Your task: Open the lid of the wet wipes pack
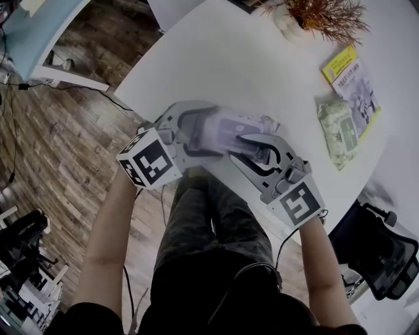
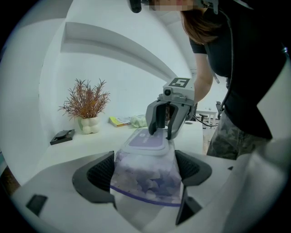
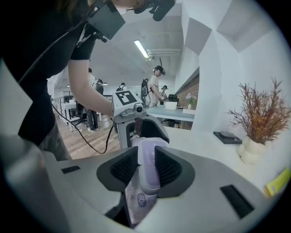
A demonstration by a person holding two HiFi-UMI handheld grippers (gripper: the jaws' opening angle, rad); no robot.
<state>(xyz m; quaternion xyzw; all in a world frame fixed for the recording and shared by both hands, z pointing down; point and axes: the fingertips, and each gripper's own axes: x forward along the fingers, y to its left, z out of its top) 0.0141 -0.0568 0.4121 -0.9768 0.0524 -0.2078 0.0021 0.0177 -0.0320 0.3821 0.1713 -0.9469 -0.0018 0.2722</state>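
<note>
Pack sits at the near table edge, held between both grippers; we can't tell if it rests on the table. It's clear film with a purple print and a purple lid on top. The lid lies flat and looks closed.

Left gripper has its fingers clamped on the pack's film body, one pad on each side, at the end nearer the person. Right gripper comes from the opposite end with its fingers nearly together, pinching the lid's rim. A film flap printed "80" hangs just below them. In the head view, left gripper and right gripper meet over the pack, with their marker cubes toward the person.

Farther out on the table we see a green pack touching a yellow booklet, and a dried plant in a white vase beyond them. A black chair stands off the table's right.
</note>
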